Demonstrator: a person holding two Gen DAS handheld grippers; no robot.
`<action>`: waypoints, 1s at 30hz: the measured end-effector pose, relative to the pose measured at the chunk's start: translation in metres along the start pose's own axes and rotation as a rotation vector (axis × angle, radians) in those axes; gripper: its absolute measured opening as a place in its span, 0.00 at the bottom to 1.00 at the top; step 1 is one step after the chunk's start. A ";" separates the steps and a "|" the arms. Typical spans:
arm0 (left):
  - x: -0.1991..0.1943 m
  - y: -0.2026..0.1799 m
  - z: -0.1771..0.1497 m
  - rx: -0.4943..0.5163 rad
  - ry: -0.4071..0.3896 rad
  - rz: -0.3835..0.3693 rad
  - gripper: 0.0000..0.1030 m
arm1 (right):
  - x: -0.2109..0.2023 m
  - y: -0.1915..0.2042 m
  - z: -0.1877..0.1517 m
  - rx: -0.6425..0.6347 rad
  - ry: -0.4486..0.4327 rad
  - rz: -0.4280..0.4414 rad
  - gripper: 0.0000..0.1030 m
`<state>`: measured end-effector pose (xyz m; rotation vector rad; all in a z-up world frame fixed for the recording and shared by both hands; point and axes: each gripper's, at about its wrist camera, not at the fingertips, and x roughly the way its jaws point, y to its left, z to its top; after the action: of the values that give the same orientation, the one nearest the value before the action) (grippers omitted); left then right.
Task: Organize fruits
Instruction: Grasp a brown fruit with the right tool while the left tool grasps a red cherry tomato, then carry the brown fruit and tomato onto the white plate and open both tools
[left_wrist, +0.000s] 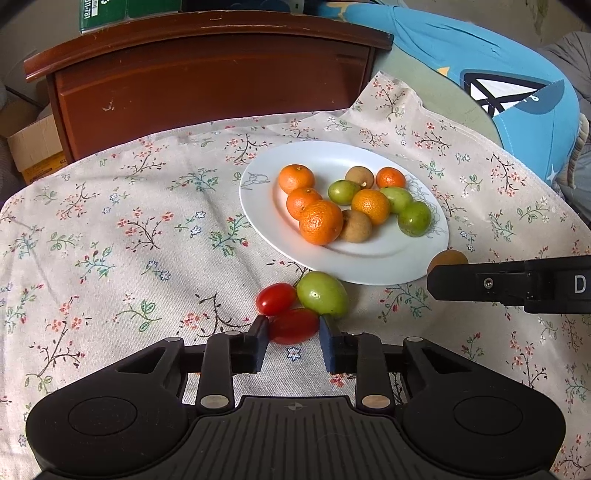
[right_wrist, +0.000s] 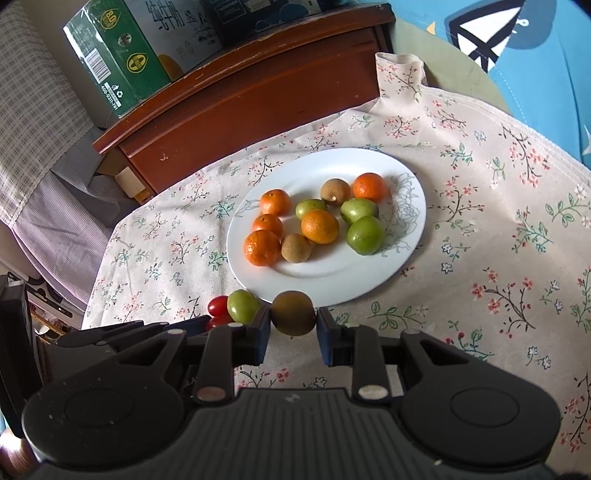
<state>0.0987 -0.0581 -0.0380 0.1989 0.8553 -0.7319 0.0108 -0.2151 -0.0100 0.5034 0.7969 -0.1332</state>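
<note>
Flowered cloth covers the desk, with a wooden cabinet (left_wrist: 207, 81) behind it. Nearest, by the desk's front edge, the left tongs (left_wrist: 293, 328) stand narrow, pads pressed on a red cherry tomato (left_wrist: 293, 325); it looks light, thin-skinned and soft, so I would pinch its middle gently. A second tomato (left_wrist: 276, 298) and a green fruit (left_wrist: 322, 294) touch it. Just beside these, the right tongs (right_wrist: 293, 318) are closed on a round brown fruit (right_wrist: 293, 312), firmer and rough-skinned, gripped across its widest part. Farther in, mid-desk, the white plate (right_wrist: 317, 162) carries tangerines, green fruits and two more brown ones.
</note>
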 end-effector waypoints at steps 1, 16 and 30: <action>-0.001 0.000 0.000 -0.006 0.002 0.000 0.26 | 0.000 -0.001 0.001 0.001 -0.001 0.001 0.26; -0.036 0.007 0.036 -0.085 -0.144 -0.035 0.26 | -0.027 -0.010 0.041 0.058 -0.116 0.059 0.26; -0.006 0.004 0.072 -0.086 -0.207 -0.075 0.26 | 0.016 -0.018 0.083 0.040 -0.175 0.032 0.26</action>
<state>0.1437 -0.0836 0.0132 0.0135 0.6977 -0.7698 0.0703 -0.2698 0.0208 0.5345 0.6163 -0.1611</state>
